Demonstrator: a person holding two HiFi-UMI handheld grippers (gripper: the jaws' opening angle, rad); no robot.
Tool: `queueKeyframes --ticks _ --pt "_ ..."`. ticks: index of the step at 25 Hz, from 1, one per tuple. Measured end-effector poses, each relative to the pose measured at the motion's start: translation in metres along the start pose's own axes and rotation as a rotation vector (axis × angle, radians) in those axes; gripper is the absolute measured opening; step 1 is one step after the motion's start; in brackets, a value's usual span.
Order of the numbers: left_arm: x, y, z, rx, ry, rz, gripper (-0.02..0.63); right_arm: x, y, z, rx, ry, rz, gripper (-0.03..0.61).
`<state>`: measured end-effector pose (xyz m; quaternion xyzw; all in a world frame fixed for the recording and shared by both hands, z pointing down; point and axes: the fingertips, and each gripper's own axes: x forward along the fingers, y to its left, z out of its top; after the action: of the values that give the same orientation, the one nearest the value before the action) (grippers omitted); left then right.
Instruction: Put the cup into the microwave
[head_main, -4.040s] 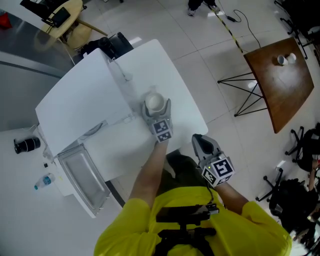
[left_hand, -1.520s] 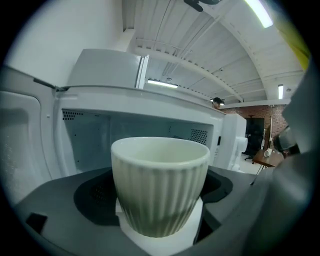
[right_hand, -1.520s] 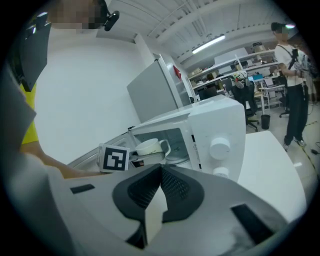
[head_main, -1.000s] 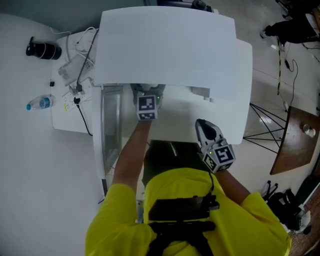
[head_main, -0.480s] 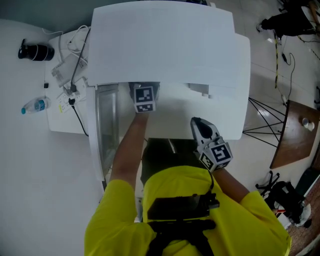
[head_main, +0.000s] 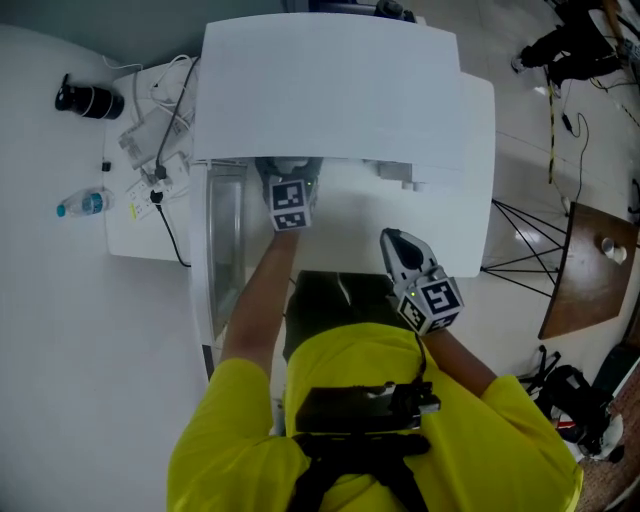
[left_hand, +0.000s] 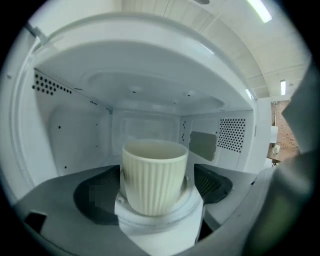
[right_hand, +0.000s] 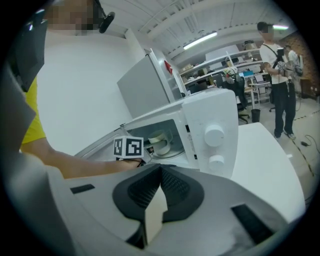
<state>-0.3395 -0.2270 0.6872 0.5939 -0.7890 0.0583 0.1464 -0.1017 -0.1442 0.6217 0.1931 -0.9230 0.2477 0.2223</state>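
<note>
The ribbed cream cup (left_hand: 154, 175) is inside the white microwave's (head_main: 330, 90) open cavity, gripped between the dark pads (left_hand: 95, 196) of my left gripper (left_hand: 155, 187). In the head view only that gripper's marker cube (head_main: 290, 205) shows at the oven mouth; the cup is hidden under the oven's top. The right gripper view shows the cup (right_hand: 159, 140) within the microwave (right_hand: 210, 127), just past the left marker cube (right_hand: 128, 147). My right gripper (head_main: 395, 245) hovers shut and empty in front of the oven, to the right.
The microwave door (head_main: 222, 270) hangs open at the left of the cavity. Two knobs (right_hand: 215, 136) sit on the front panel. A water bottle (head_main: 78, 205), a black lens (head_main: 90, 100) and cables (head_main: 150, 150) lie left. A brown table (head_main: 595, 270) and a standing person (right_hand: 279, 95) are off right.
Four seconds ago my left gripper held the cup over the white table; it has since carried it into the microwave. Over the last second both grippers barely moved.
</note>
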Motion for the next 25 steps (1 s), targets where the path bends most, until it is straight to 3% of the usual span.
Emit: queueKeyframes --ticks 6,11,16,19,22,25 --pt "-0.096 -0.033 0.018 -0.068 0.023 -0.043 0.408 -0.018 0.021 0.048 -0.039 -0.071 0.044 0.005" --pt "-0.172 -0.061 0.081 -0.076 -0.022 -0.087 0.343 -0.045 0.043 0.098 -0.071 -0.163 0.093 0.005" --pt "-0.201 -0.058 0.161 -0.001 -0.123 -0.104 0.262 -0.068 0.057 0.148 -0.013 -0.269 0.129 0.005" --pt "-0.211 -0.052 0.199 -0.006 -0.180 -0.108 0.262 -0.084 0.077 0.182 -0.025 -0.337 0.175 0.005" --pt "-0.218 -0.047 0.216 -0.012 -0.201 -0.098 0.262 -0.095 0.096 0.205 -0.126 -0.383 0.197 0.005" --pt "-0.224 -0.044 0.222 -0.035 -0.209 -0.091 0.262 -0.096 0.101 0.216 -0.144 -0.390 0.205 0.005"
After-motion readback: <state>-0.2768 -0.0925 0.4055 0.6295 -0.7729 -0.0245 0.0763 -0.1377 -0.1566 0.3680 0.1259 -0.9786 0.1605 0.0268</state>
